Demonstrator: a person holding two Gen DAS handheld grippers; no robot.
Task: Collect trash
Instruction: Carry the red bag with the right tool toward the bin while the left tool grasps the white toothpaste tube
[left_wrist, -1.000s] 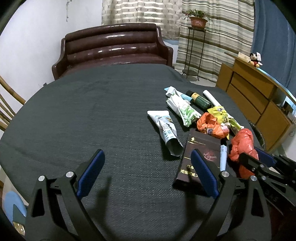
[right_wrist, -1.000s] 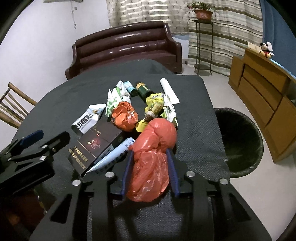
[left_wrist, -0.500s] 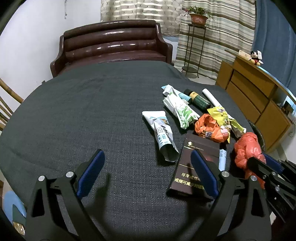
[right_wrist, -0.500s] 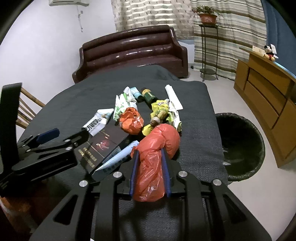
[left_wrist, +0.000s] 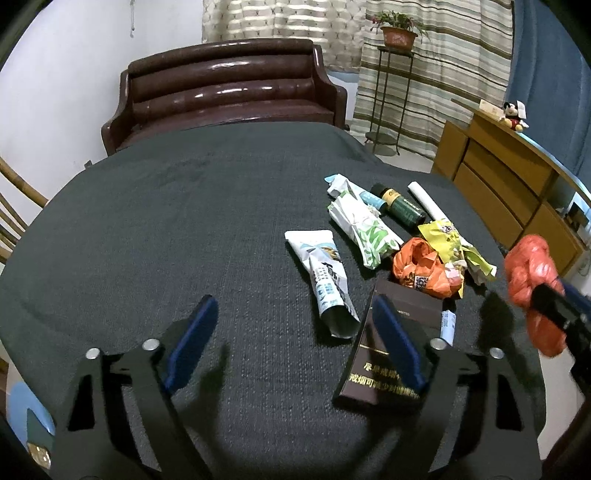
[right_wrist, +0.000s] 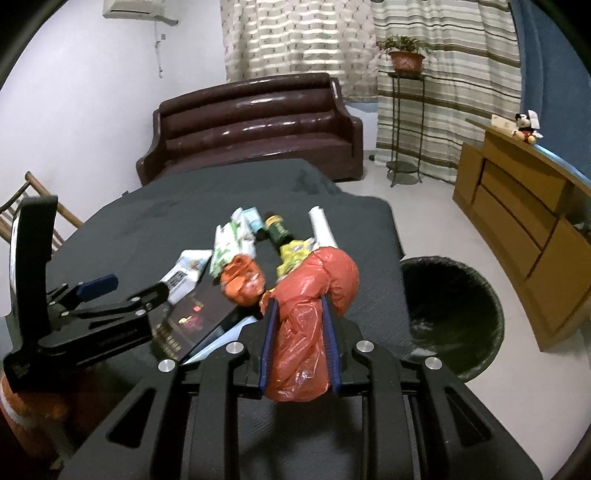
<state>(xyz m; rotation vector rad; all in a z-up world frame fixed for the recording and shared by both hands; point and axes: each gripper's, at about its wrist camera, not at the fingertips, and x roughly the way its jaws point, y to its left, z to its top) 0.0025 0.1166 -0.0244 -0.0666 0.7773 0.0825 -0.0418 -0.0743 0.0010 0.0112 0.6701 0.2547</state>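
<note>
The right gripper (right_wrist: 298, 334) is raised above the table (right_wrist: 155, 214), level, its blue fingers clamped on a crumpled red plastic bag (right_wrist: 314, 299) whose knotted end bulges past the fingertips, toward the black-lined trash bin (right_wrist: 452, 314) that stands on the floor beside the table. The left gripper (left_wrist: 293, 339) hovers low over the table with its fingers spread wide and nothing between them. Near it lies a dark carton (left_wrist: 384, 373) with gold Chinese lettering too small to read, and just beyond it a white tube (left_wrist: 323, 273).
</note>
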